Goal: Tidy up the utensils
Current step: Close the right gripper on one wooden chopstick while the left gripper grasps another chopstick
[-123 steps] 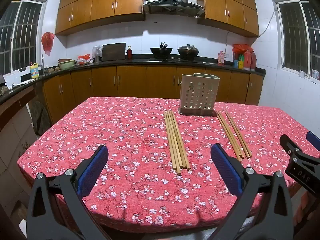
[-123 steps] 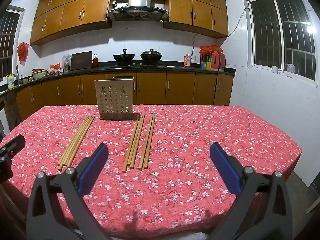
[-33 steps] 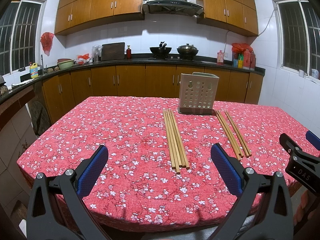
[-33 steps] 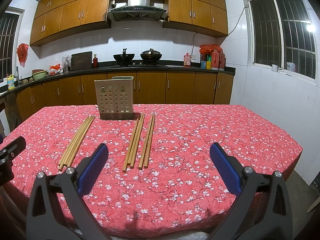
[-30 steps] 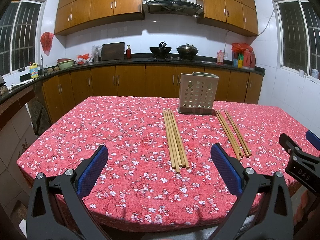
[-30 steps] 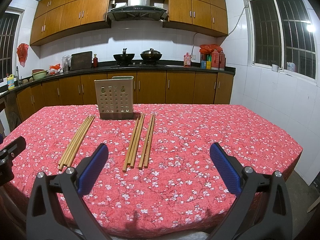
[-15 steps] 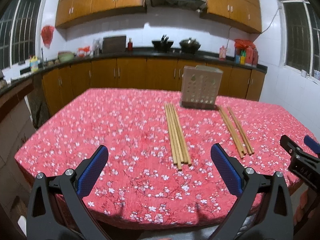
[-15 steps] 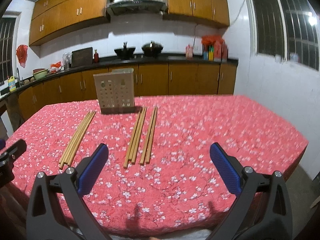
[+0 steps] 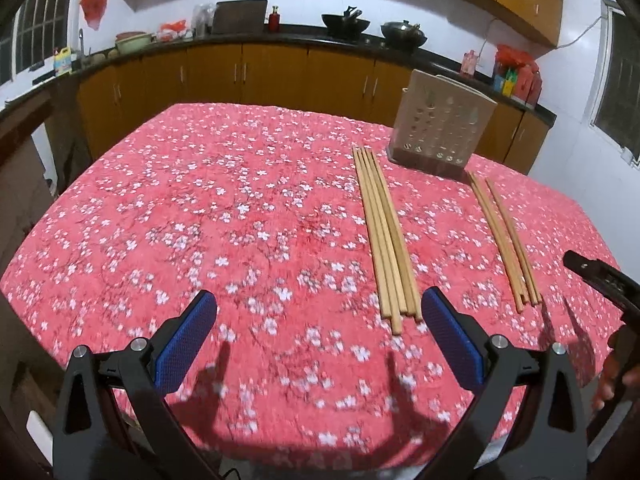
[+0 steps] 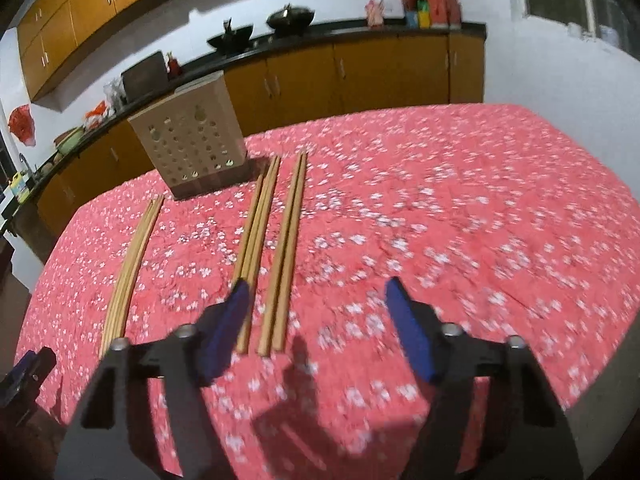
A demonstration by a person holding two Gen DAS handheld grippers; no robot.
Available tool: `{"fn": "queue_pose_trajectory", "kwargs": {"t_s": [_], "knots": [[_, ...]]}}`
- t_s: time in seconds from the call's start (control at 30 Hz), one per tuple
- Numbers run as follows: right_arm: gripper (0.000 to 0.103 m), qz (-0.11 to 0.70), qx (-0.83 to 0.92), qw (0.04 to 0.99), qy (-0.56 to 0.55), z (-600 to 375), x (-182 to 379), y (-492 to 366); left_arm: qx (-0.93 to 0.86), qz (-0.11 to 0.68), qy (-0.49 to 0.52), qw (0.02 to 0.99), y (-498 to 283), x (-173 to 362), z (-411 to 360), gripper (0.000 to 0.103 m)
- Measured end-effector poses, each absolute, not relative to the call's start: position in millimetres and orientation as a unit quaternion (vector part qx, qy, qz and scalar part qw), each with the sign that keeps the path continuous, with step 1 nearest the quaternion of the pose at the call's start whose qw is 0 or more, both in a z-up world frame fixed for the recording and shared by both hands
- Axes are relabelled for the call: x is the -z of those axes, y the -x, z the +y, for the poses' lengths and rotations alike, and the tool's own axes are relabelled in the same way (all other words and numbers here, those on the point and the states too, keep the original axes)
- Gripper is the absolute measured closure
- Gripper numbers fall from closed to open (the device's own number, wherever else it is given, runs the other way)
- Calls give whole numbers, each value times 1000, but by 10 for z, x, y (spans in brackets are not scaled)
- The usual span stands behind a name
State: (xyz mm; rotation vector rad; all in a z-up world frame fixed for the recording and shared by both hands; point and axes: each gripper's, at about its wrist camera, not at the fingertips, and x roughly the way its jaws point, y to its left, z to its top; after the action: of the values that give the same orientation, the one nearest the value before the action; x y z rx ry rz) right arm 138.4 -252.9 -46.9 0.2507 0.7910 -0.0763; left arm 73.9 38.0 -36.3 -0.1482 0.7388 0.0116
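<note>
The right gripper (image 10: 316, 304) is closing with nothing between its jaws, above the near ends of the chopsticks (image 10: 280, 256) lying mid-tabletop before the holder (image 10: 188, 148). Risk: it is pinching unevenly, scattering sticks. The left gripper (image 9: 320, 328) is hanging spread, empty.

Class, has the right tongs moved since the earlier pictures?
Yes. The right tongs have advanced and tipped down toward the chopsticks, jaws closing, nothing between them.
</note>
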Motion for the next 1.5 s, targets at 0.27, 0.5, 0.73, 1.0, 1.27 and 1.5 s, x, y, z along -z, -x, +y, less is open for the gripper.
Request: {"fn": "queue_pose_trajectory", "kwargs": {"t_s": [0.27,0.5,0.73,1.0,1.27,1.5], "knots": [[71,443,18,891,-101,-2433,744,-1810,7,387,62,920,-1069,391,358,29],[88,444,22,892,-77,-2426,775,-1895,34,409,50,910,-1314,469,260,51],[95,442,42,891,-98,-2578,777,-1953,70,423,53,902,-1498,508,194,71],[95,437,42,894,-90,-2583,778,-1933,90,445,45,890,-1617,607,111,80],[95,436,44,896,-78,-2539,782,-1939,80,445,26,891,-1699,614,52,86],[91,434,40,897,-77,-2522,778,-1929,76,445,8,892,-1730,650,51,91]]}}
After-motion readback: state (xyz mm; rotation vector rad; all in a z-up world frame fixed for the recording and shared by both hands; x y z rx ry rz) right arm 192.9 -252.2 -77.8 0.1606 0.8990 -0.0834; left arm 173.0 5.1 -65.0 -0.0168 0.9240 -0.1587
